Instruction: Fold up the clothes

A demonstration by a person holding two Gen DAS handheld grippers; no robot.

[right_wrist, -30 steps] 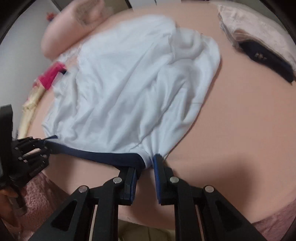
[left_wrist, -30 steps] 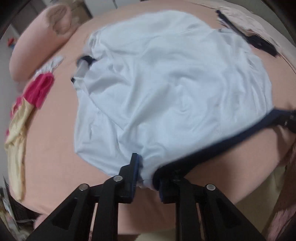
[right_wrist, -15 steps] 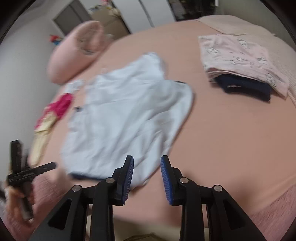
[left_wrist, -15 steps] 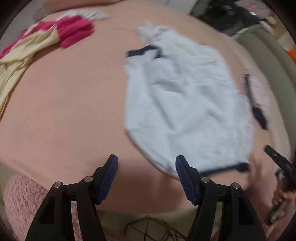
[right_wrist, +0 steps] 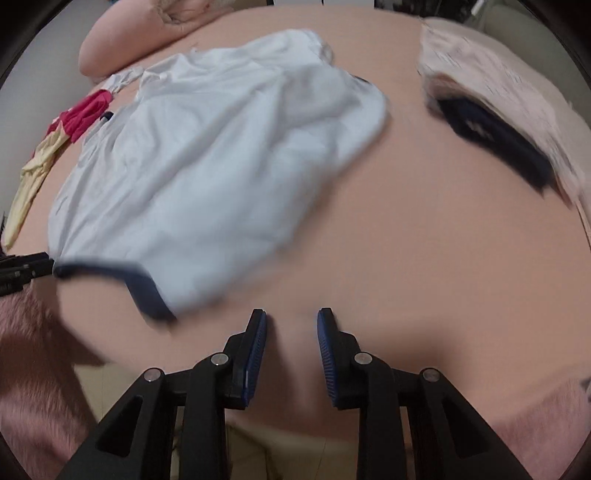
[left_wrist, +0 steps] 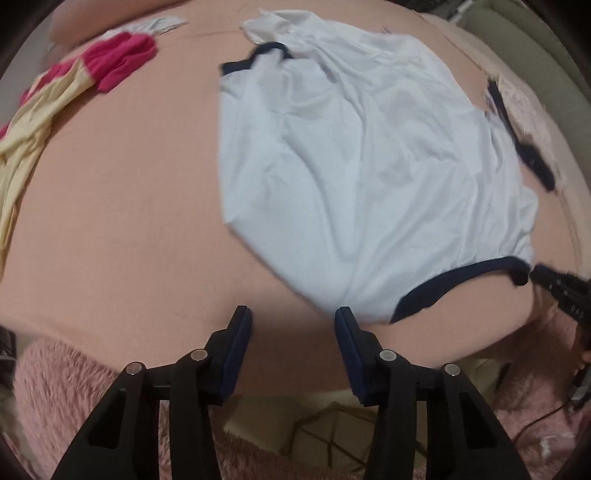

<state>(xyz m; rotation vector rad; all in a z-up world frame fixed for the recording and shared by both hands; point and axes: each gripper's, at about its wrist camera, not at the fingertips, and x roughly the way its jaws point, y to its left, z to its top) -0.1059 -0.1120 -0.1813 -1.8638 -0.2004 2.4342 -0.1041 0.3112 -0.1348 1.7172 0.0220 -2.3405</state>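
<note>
A white shirt with navy trim (left_wrist: 362,158) lies spread and creased on the peach bed (left_wrist: 122,206); it also shows in the right wrist view (right_wrist: 207,173). Its navy neckline (left_wrist: 458,284) faces the near edge. My left gripper (left_wrist: 293,325) is open and empty, just in front of the shirt's near corner, its right finger close to the cloth. My right gripper (right_wrist: 291,328) is open and empty over bare sheet, to the right of the navy neckline (right_wrist: 144,291). The right gripper's tip (left_wrist: 561,288) shows at the left wrist view's right edge.
A pink and yellow garment (left_wrist: 74,88) lies at the far left. Folded pink (right_wrist: 509,92) and navy (right_wrist: 495,140) clothes are stacked at the far right. A pink pillow (right_wrist: 147,33) lies at the head. A fuzzy pink blanket (left_wrist: 62,376) hangs at the near edge.
One second ago both grippers were shut on the shirt's neckline end. They let go, opened and pulled back; the shirt now lies flat on the bed.
</note>
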